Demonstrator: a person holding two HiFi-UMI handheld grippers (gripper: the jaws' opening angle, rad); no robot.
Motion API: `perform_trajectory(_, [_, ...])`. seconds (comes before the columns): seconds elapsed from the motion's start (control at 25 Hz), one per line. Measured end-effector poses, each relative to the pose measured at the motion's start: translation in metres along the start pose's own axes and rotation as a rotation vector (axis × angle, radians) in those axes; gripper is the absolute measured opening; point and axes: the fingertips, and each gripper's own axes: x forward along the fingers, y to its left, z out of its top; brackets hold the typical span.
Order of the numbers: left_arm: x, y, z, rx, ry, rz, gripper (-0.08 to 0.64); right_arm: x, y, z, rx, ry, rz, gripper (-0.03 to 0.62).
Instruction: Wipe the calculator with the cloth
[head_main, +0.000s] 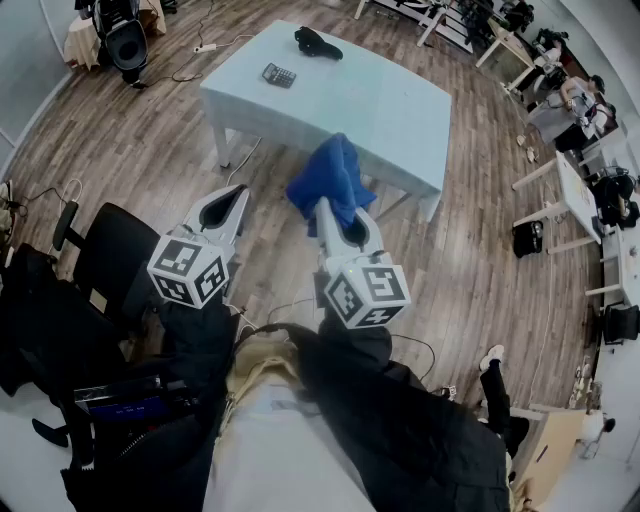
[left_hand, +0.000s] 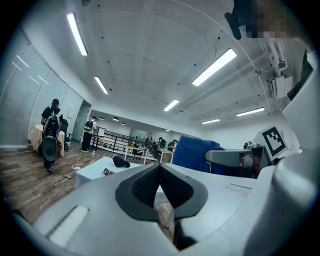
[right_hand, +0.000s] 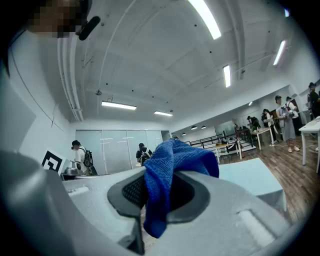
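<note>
A pale blue rectangular tabletop (head_main: 380, 110) stands on a brown wood-plank floor (head_main: 480, 250), and the small dark rectangular calculator (head_main: 279, 75) lies flat on it near its far left corner, untouched. A black saddle-shaped object (head_main: 317, 43) rests further back on the tabletop, close to its far edge and apart from the calculator. The right hand-held gripper (right_hand: 158, 186) is pinching a bright blue terry cloth (right_hand: 172, 160). The fabric is caught between the dark ribbed pads, bunches up above them and hangs in a short tail below. In the head view the cloth (head_main: 333, 180) overlaps the near edge of the tabletop, well apart from the calculator. The right hand-held gripper's body and marker cube are over the floor on the near side of that edge. The left hand-held gripper (left_hand: 160, 169) has its two jaws pressed together with nothing between them. It is also over the floor short of the tabletop's near edge, to the left of the cloth. From the left gripper view the calculator (left_hand: 107, 172) and the saddle-shaped object (left_hand: 120, 162) show small on the tabletop ahead. A black office chair (head_main: 110, 260) stands on the floor well to the left of the tabletop, beside the person's dark sleeves.
</note>
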Motion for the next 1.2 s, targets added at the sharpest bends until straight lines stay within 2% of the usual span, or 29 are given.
perform_trajectory(0.44, [-0.006,0.003,-0.013,-0.014,0.017,-0.017,0.000,0.004,0.006,-0.014,-0.004,0.026,-0.007,0.072])
perform_trajectory(0.88, [-0.028,0.001,-0.045,-0.059,0.038,-0.045,0.000,-0.016,0.018,-0.046,-0.016,0.065,-0.040,0.074])
perform_trajectory(1.04, [-0.032,0.039,-0.045,-0.102,0.056,-0.041,0.000,0.005,0.030,-0.054,-0.011,0.101,-0.087,0.075])
perform_trajectory(1.2, [-0.029,0.065,-0.049,-0.133,0.070,-0.014,0.000,0.013,0.021,-0.064,0.011,0.133,-0.134,0.075])
